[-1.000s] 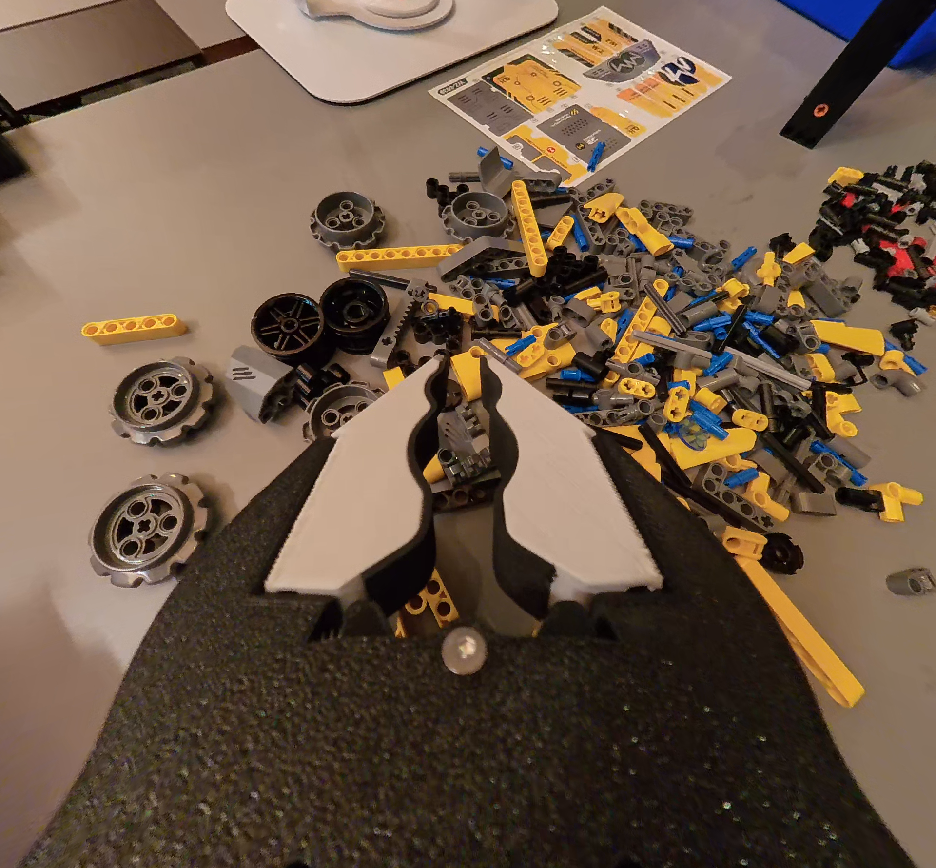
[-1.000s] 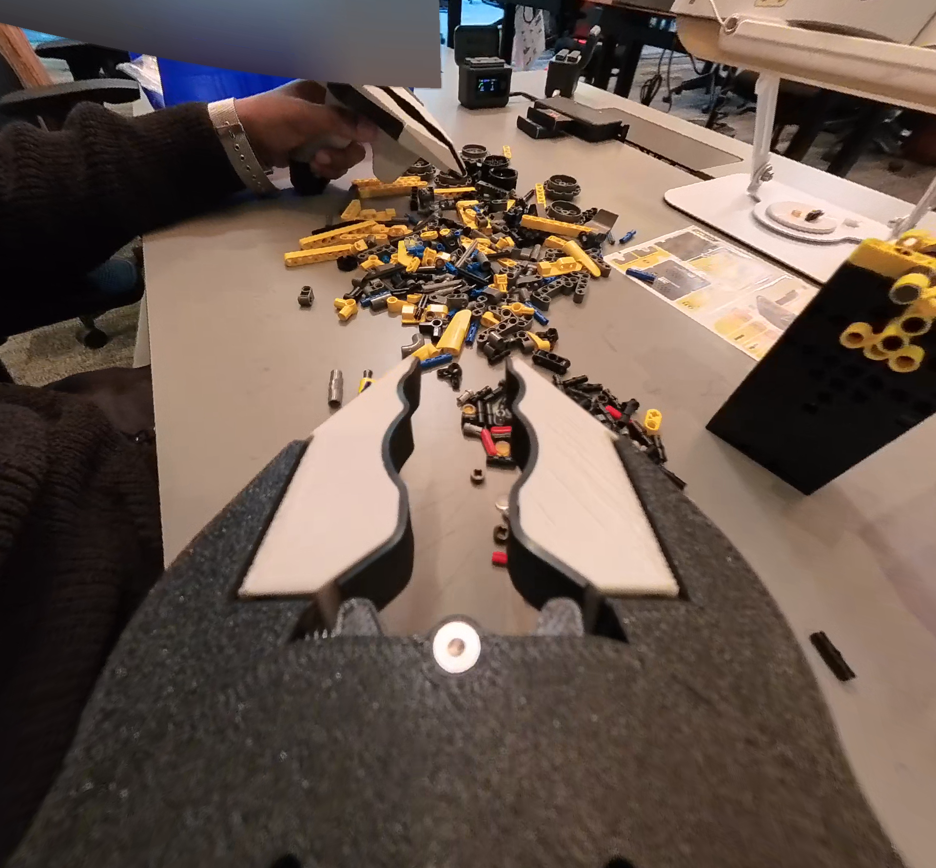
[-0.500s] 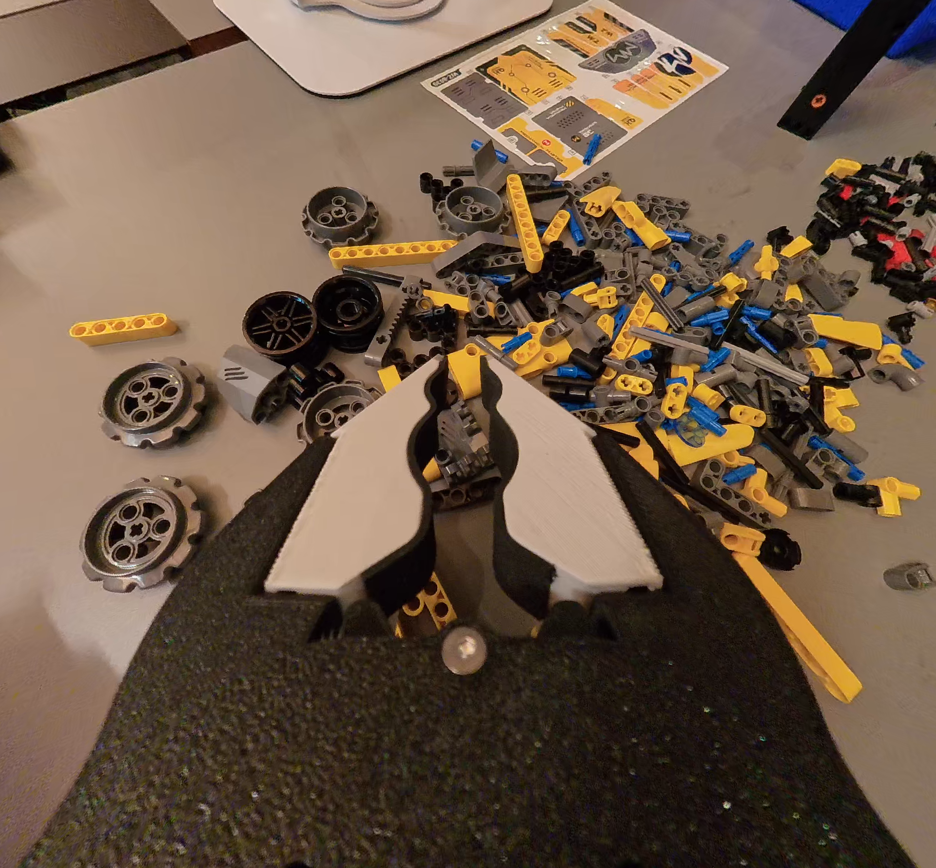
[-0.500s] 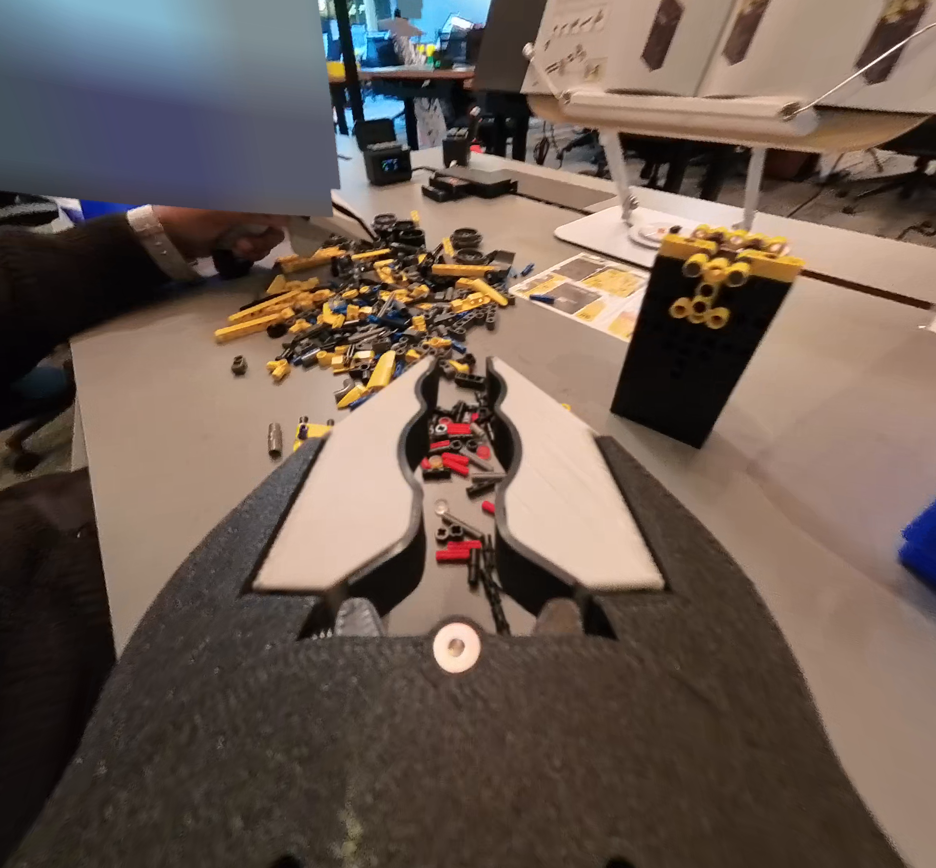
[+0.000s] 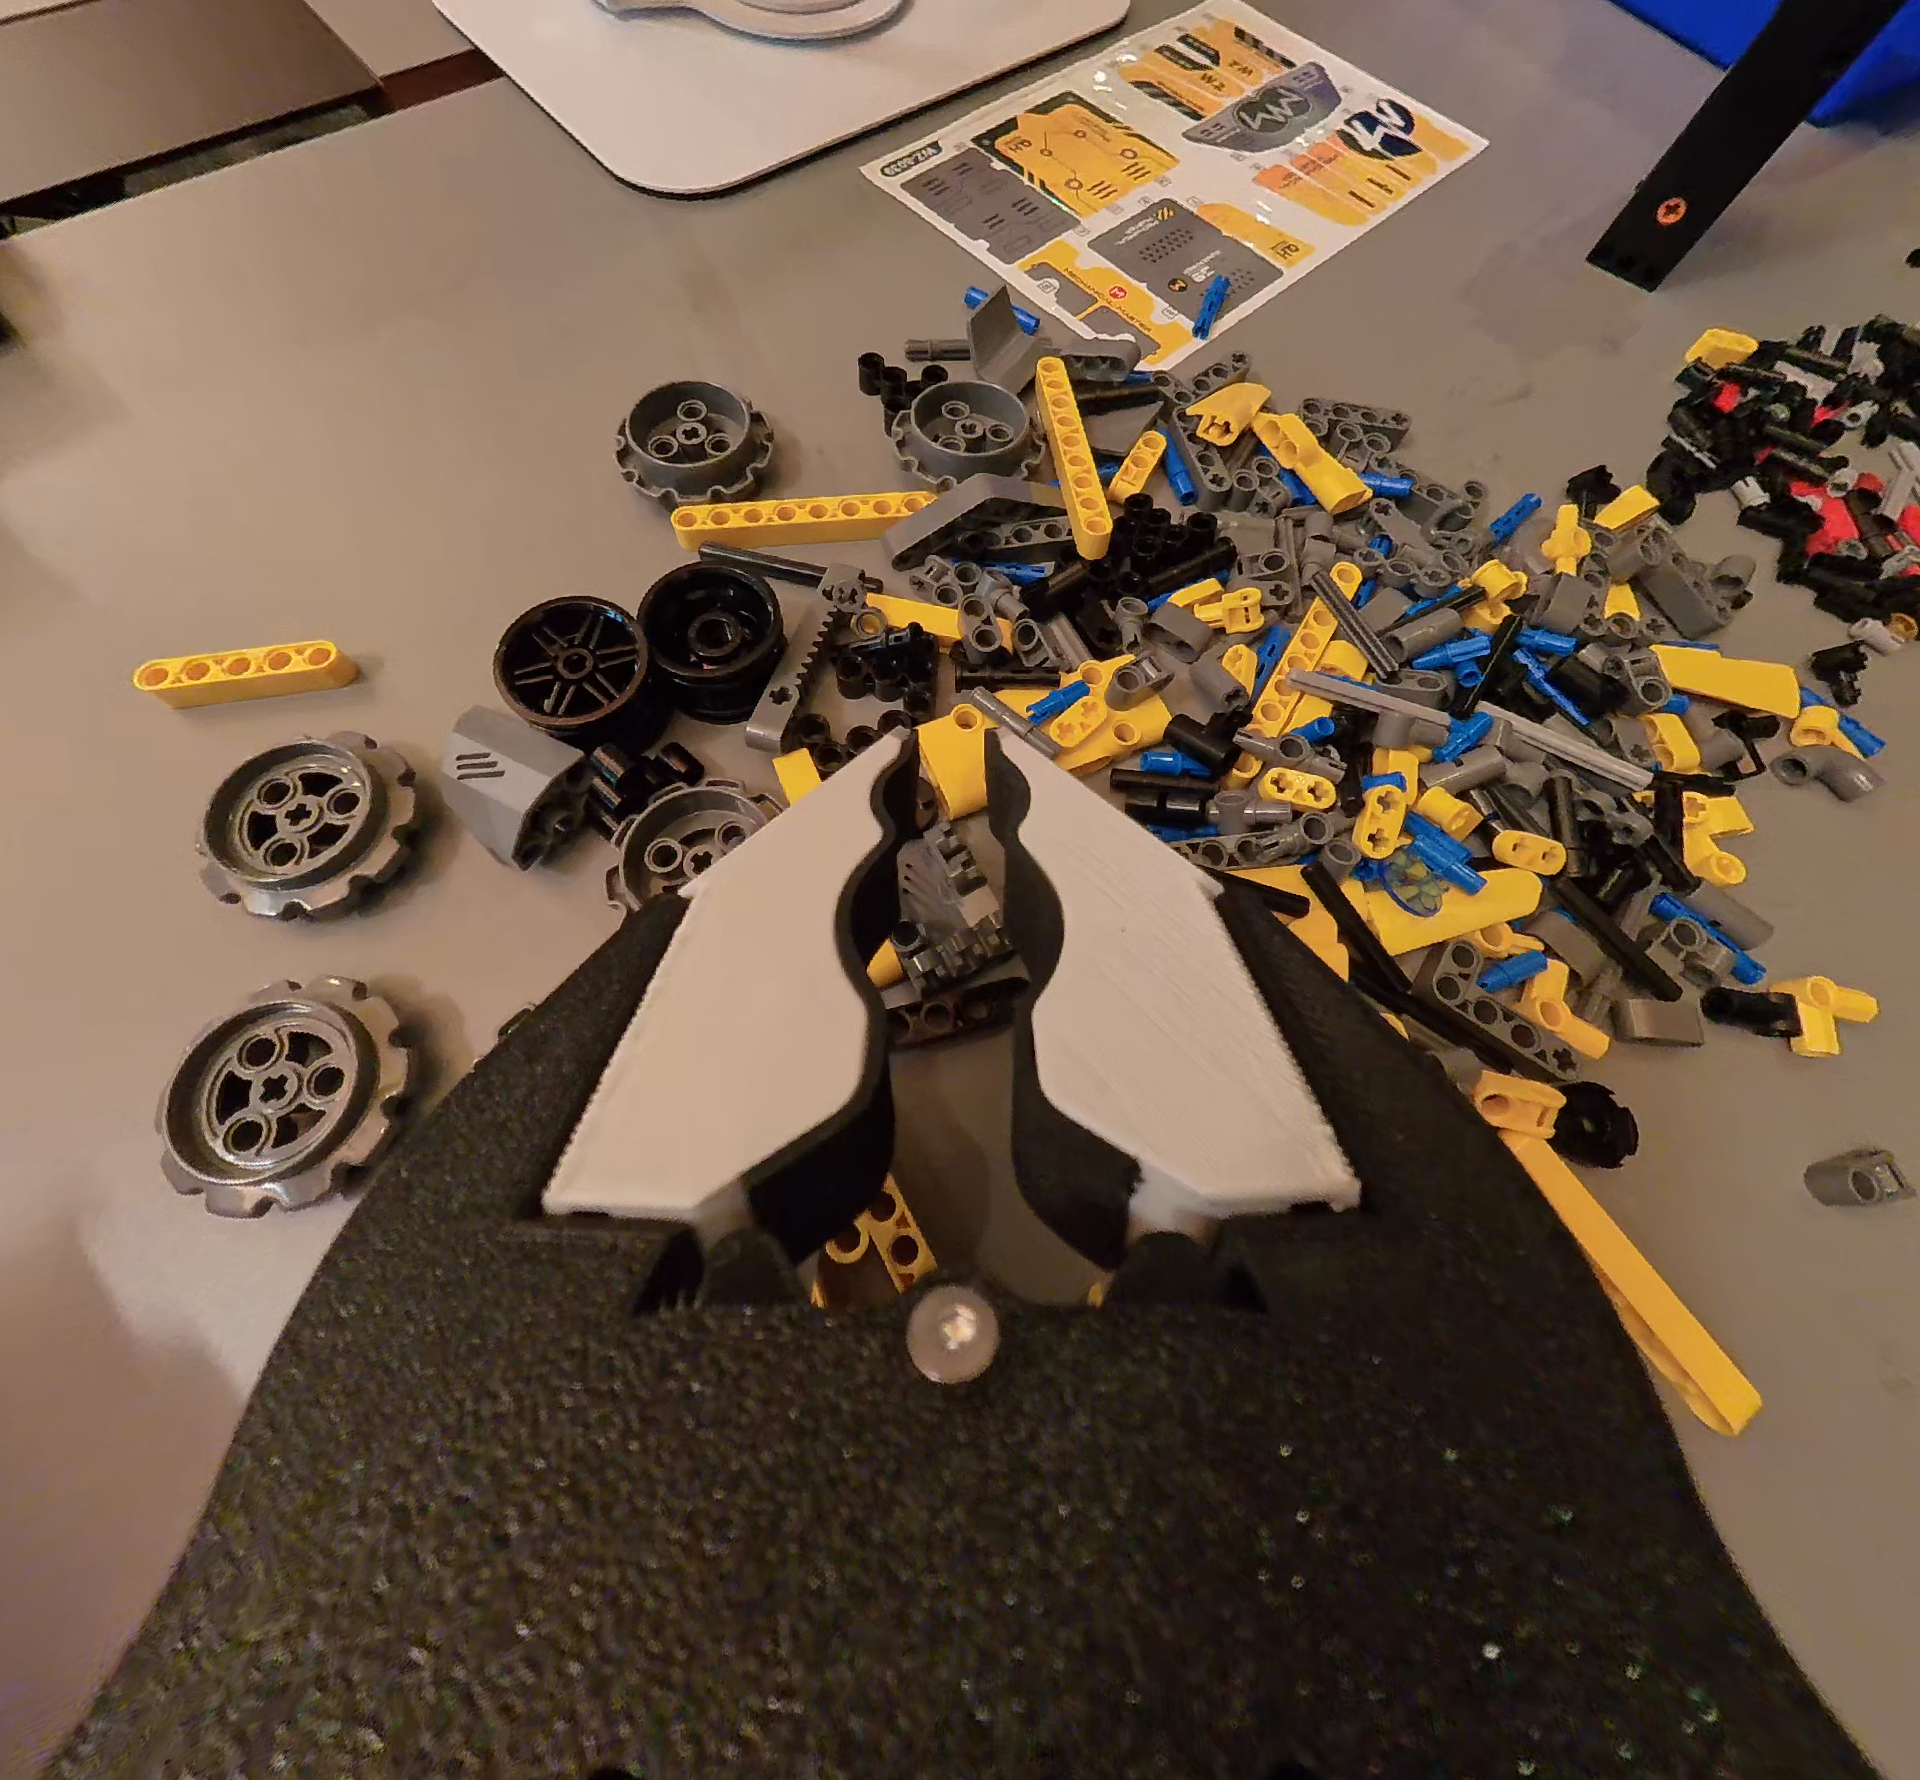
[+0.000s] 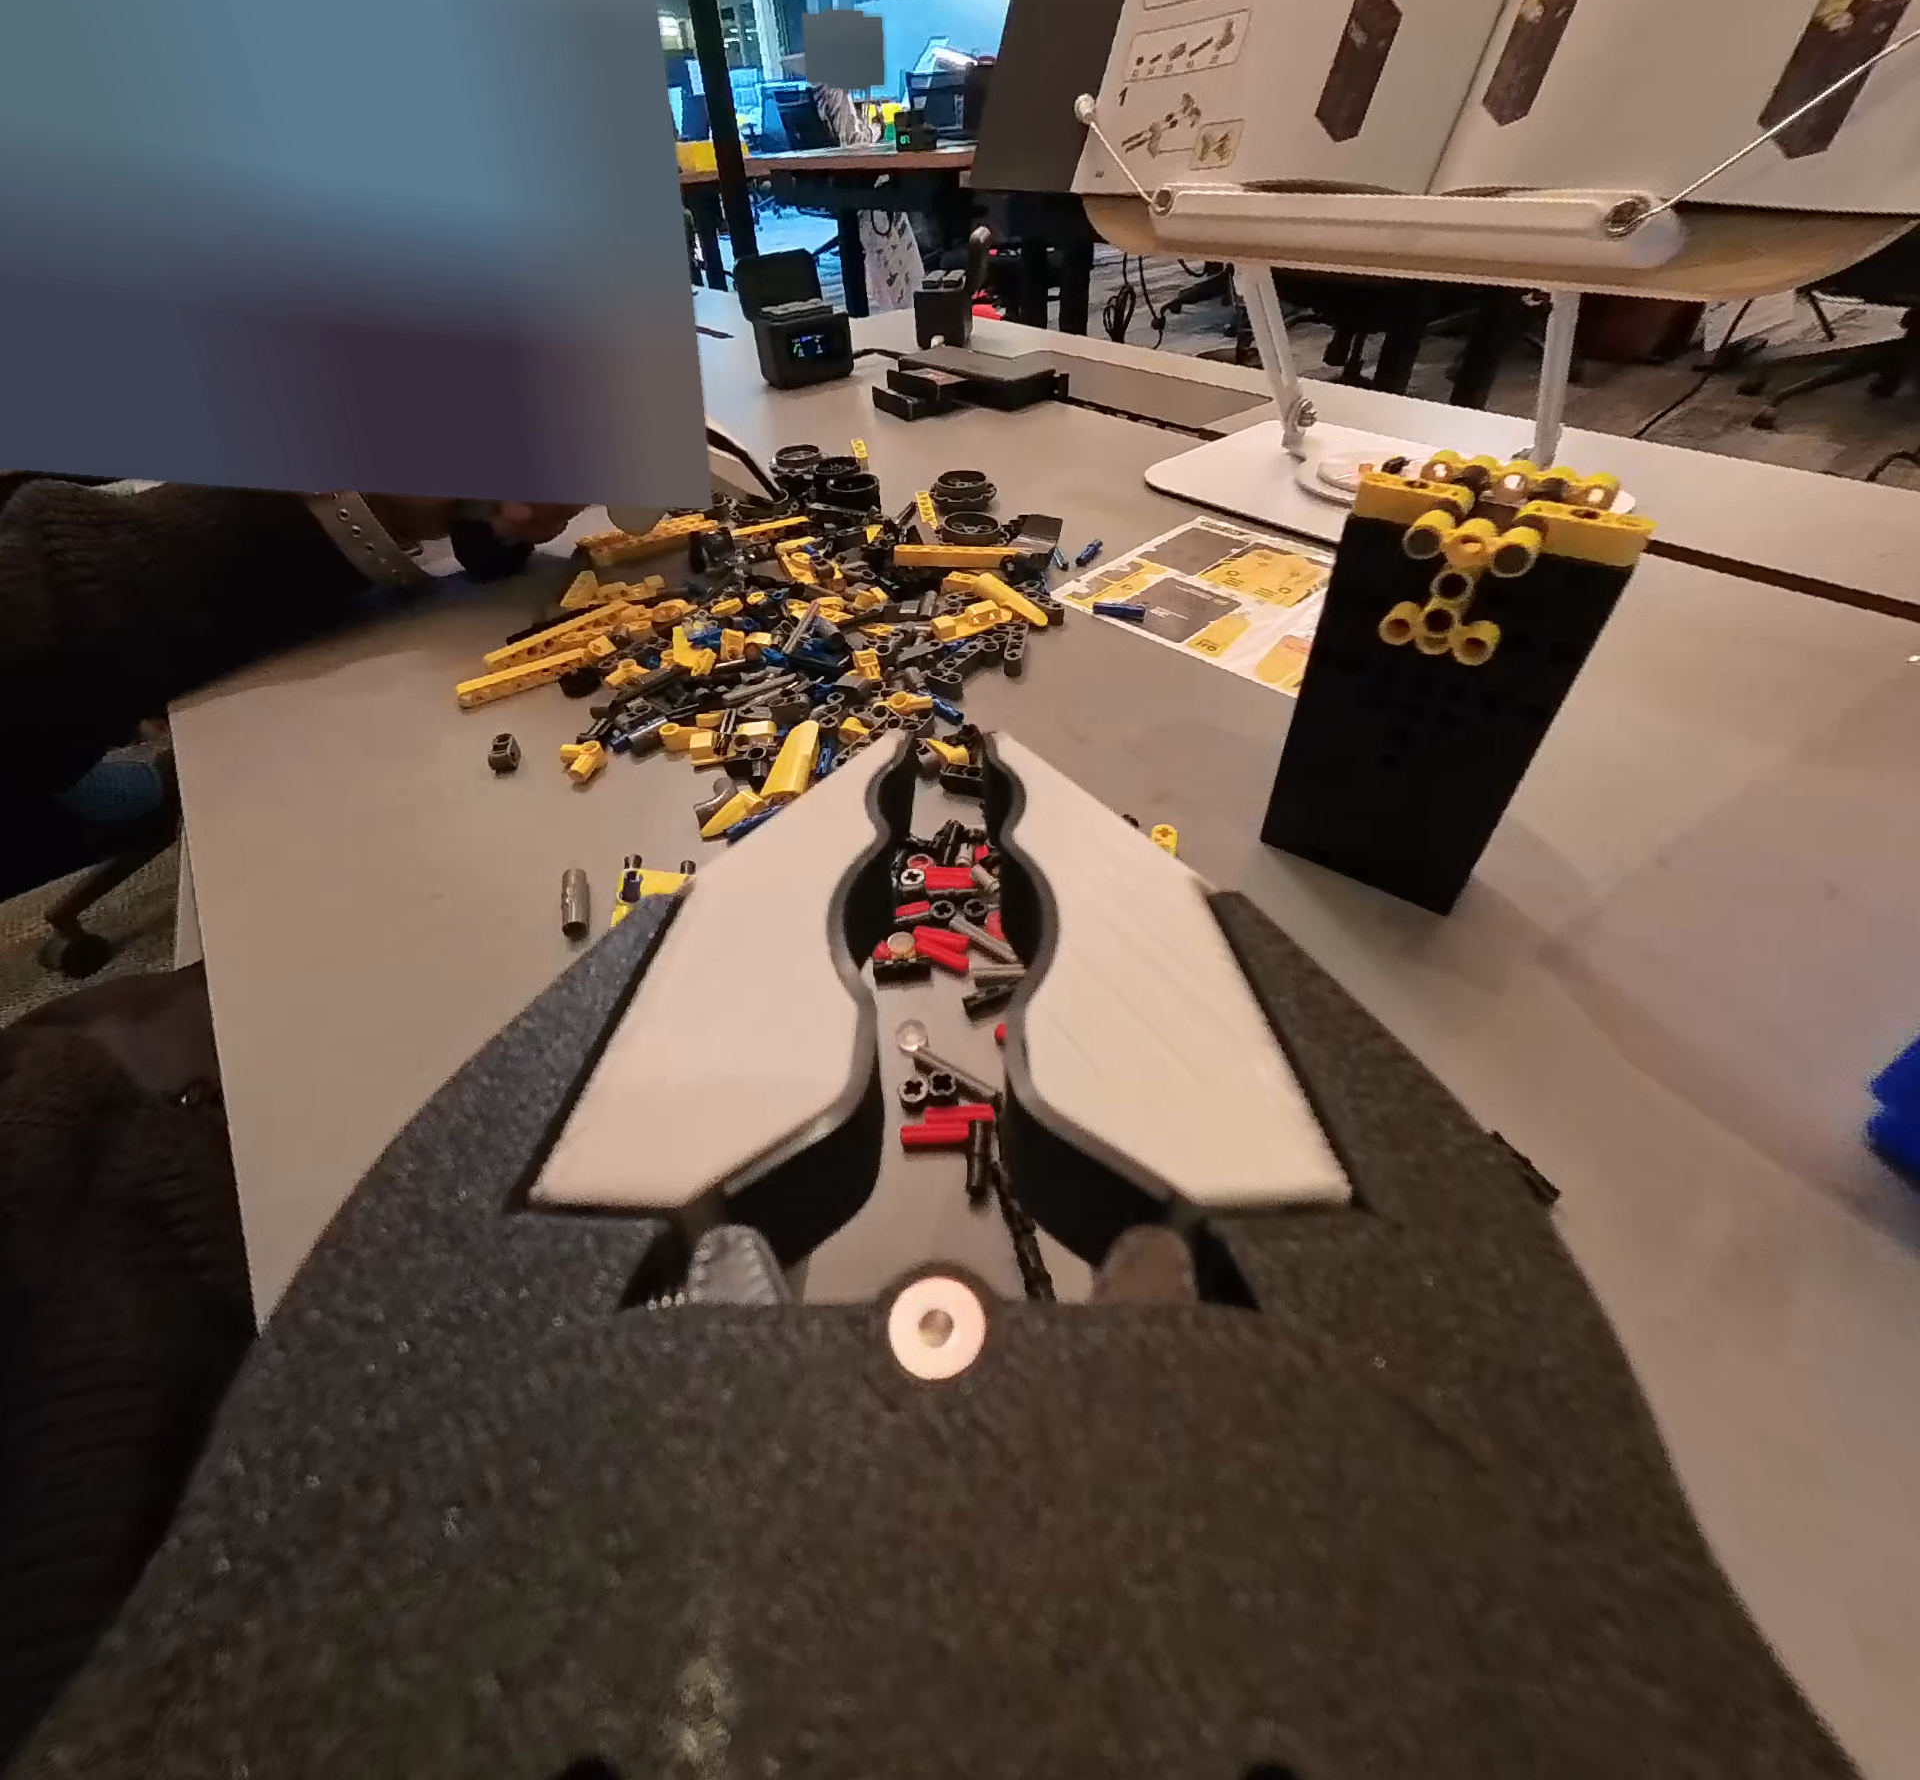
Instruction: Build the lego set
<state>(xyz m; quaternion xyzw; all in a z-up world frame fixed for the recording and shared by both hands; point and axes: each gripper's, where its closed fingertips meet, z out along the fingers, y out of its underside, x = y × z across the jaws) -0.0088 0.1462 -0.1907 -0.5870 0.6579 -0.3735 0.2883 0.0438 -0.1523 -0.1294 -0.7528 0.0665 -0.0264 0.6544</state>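
My left gripper (image 5: 951, 748) hangs over the near edge of a pile of yellow, grey, blue and black building pieces (image 5: 1299, 691). Its jaws stand narrow, shut on a small grey and black assembly (image 5: 951, 909) that sits in the wider hollow behind the tips. My right gripper (image 6: 951, 754) is low over a small heap of red and black pins (image 6: 940, 920). Its tips are a narrow gap apart and nothing is between them. The same large pile (image 6: 790, 629) lies beyond it. A black block topped with yellow pieces (image 6: 1444, 691) stands to the right of the right gripper.
Grey toothed wheels (image 5: 307, 821) and black wheels (image 5: 571, 660) lie left of the pile, with a loose yellow beam (image 5: 244, 672). A sticker sheet (image 5: 1174, 172) and a white stand base (image 5: 769, 16) are behind. An open instruction booklet (image 6: 1507, 16) rests on the stand. A person's sleeved arm (image 6: 156, 587) reaches in from the left.
My right gripper has risen, swung right towards the black block, and narrowed its jaws from wide to a small gap. The left gripper has barely moved and keeps the grey assembly.
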